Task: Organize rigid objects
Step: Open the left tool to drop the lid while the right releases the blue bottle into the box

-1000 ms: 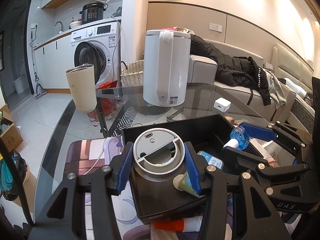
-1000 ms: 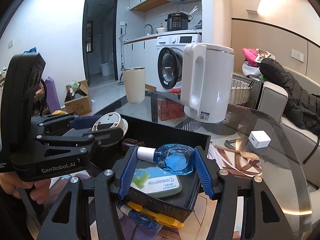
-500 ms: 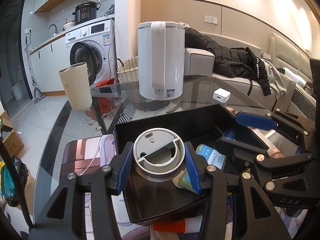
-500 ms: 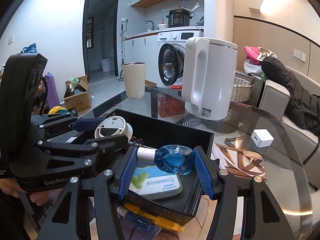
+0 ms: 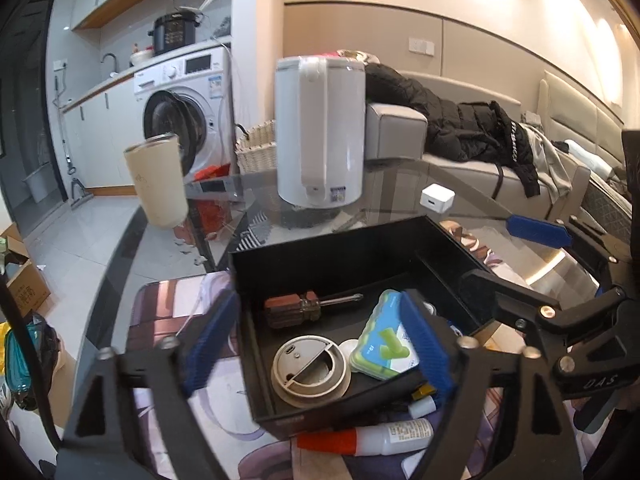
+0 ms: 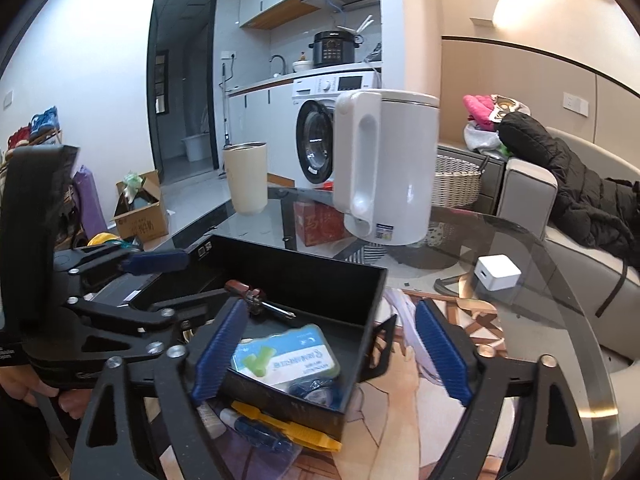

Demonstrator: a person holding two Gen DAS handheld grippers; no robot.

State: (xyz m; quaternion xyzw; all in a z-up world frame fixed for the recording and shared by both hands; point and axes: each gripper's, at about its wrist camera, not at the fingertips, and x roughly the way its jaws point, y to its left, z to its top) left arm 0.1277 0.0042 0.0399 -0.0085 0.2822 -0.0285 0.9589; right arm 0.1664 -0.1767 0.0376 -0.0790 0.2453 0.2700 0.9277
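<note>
1. Black tray [image 5: 352,248] sits on the glass bench [image 5: 400,200], its near end resting on a printed mat [image 5: 168,312].
2. Inside the tray, near its front wall, lies a round grey lid [image 5: 310,370]; it lies flat and nothing grips it.
3. Just right of the lid in the tray rests a green-and-white pack [image 5: 386,338], tilted, with a small white disc [image 5: 348,348] between the two.
4. Behind the lid in the tray lies a screwdriver [image 5: 308,306], its brown handle to the left and its shaft pointing right.
5. The left hand-held gripper [image 5: 320,346] hangs over the tray's front; its jaws are opening and stand wide, the blue pads on either side of the lid and pack without touching them.
6. The right hand-held gripper [image 6: 332,354] is at the tray's right front corner; its jaws are opening and stand wide, one pad over the tray and the other outside the tray's wall.
7. A blue bottle [image 6: 314,390] lies in the tray's front corner beside the pack, blurred and free of both pads.
8. In front of the tray, on the mat, lies a white tube with a red cap [image 5: 372,438].
9. Behind the tray on the bench stand a white kettle [image 5: 320,136] and, left of it, a beige cup [image 5: 158,184].
</note>
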